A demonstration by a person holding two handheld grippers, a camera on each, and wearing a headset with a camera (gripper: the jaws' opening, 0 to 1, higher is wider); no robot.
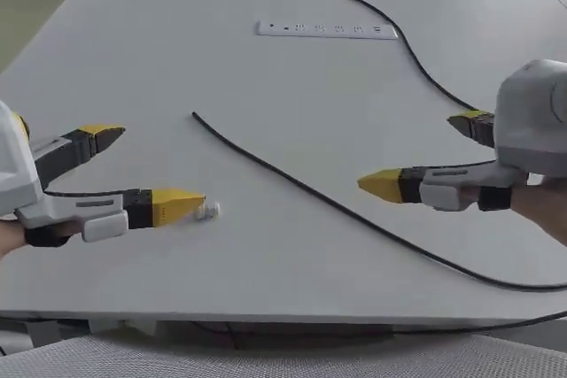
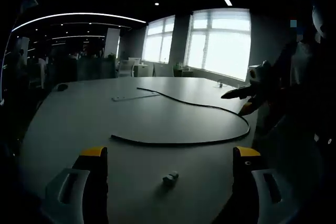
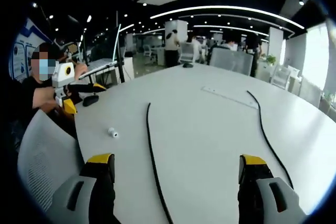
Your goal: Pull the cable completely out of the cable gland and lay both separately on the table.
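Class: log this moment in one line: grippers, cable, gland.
left gripper open, empty | right gripper open, empty | cable loose on table | cable gland apart, near left gripper

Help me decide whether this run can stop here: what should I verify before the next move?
1. Cable pulled free of the cable gland: ok, they lie apart.
2. Both resting on the table: ok.
3. Left gripper empty: ok, jaws open.
4. Right gripper empty: ok, jaws open.
5. Cable gland clear of the left gripper's nearer tip: cannot tell, it lies right beside it in the head view.
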